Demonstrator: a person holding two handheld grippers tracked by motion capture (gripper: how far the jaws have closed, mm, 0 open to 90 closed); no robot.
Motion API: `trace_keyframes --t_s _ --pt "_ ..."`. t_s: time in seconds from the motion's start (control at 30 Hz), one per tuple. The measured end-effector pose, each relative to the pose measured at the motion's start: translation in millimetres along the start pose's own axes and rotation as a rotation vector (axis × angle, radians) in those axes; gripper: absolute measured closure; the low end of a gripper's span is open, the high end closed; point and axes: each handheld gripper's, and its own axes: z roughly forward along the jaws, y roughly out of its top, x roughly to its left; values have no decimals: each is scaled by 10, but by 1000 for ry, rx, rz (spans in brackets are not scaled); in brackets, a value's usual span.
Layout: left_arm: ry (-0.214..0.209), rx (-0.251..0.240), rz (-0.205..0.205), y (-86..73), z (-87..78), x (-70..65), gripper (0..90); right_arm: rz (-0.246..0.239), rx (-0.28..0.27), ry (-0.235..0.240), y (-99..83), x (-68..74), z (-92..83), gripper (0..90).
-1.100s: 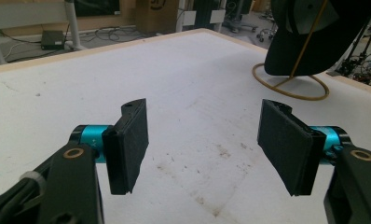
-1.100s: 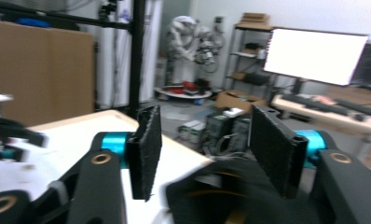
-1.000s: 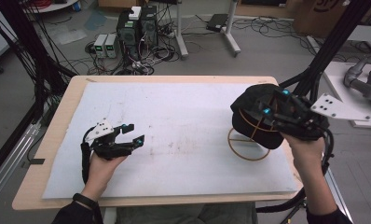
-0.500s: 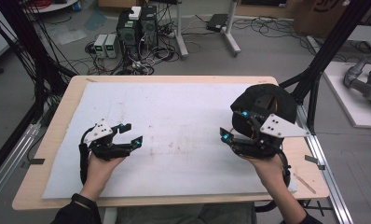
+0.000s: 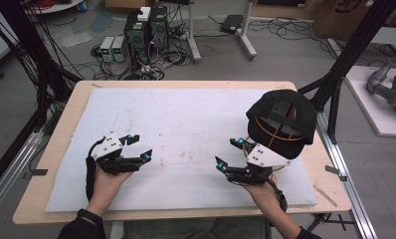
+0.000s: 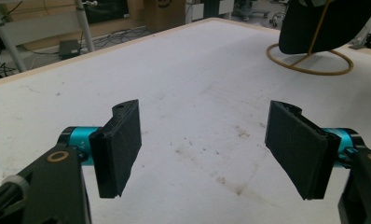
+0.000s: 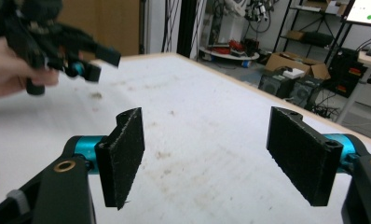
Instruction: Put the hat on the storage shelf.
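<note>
On the table's right edge: black cap resting over a tan wire stand, upright, dome toward the camera in the high view.
Stand base: tan ring flat on the white mat, seen in the left gripper view under the dark cap.
Inside the cap: cannot tell; hollow side partly turned away, wire loops crossing it.
Cut off: top of the cap and stand in the left gripper view, past the frame edge.
Hard to make out: faint brown smudges on the mat, too small to identify.
Left gripper: held low over the mat's left part, jaws spread wide, nothing between the pads.
Right gripper: just beside the stand base, toward the mat's middle, jaws spread wide, pads bare, gripping nothing.
Across the mat in the right gripper view: other hand with its gripper, blurred.
Beyond the table: computer boxes and cables on the floor.
</note>
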Motion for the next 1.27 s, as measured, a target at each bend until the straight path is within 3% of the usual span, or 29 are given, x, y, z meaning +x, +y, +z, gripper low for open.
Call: trace_keyframes --t_s 0.07,0.13,0.47,0.6,0.83,1.27 --pt "11 1 2 -19 -6 2 259 -33 13 -9 -76 34 55 274" --pt "14 0 3 -32 -10 -2 257 -15 24 -6 -125 57 95 274" --pt "20 5 29 -44 -15 -38 257 -33 92 -13 -253 75 216 274" --pt "26 17 25 -54 10 -33 260 -6 119 -20 -288 61 225 274" --pt "20 26 24 -60 42 -35 265 37 132 -42 -334 -21 220 267" --pt "20 36 29 -58 64 -30 268 33 140 -40 -356 -35 210 263"
